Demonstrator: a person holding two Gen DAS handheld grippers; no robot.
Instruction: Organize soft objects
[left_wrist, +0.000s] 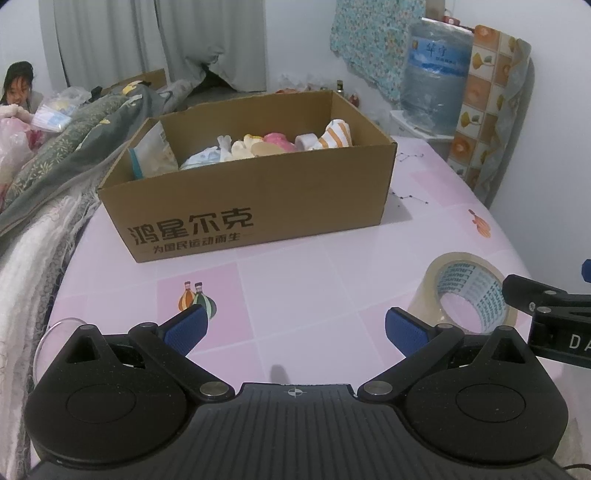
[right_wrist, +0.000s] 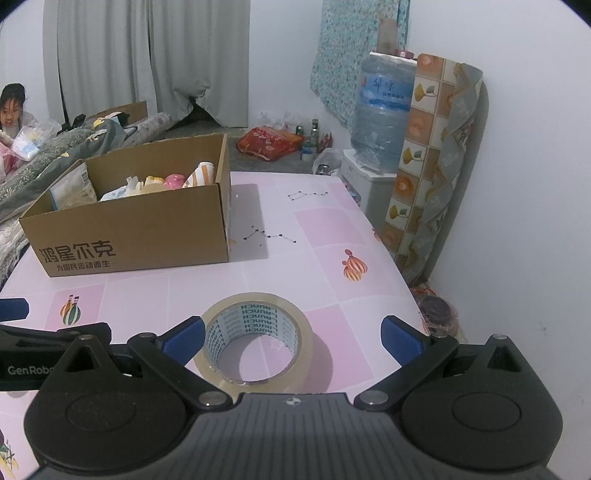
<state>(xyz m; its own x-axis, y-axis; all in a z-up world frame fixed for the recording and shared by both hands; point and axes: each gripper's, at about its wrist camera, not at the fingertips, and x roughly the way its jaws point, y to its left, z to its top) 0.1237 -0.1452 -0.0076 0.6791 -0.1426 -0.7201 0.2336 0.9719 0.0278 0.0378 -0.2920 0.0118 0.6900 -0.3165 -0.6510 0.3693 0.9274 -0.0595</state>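
Note:
An open brown cardboard box (left_wrist: 255, 206) stands on the pink table and holds several soft things: an orange-striped cloth (left_wrist: 334, 136), a pink piece (left_wrist: 277, 140) and pale ones. The box also shows in the right wrist view (right_wrist: 140, 232) at left. My left gripper (left_wrist: 295, 330) is open and empty, low over the table in front of the box. My right gripper (right_wrist: 291, 338) is open and empty, with a roll of clear tape (right_wrist: 255, 341) lying on the table between its fingers. The tape roll (left_wrist: 465, 295) also shows at right in the left wrist view.
The pink patterned table (right_wrist: 325, 236) ends at right by a water jug (right_wrist: 384, 114) and a rolled mat (right_wrist: 432, 162). A bed with grey quilts (left_wrist: 70, 147) borders the table's left side. A person (left_wrist: 16, 86) sits at far left. A clear round rim (left_wrist: 55, 332) lies at the left table edge.

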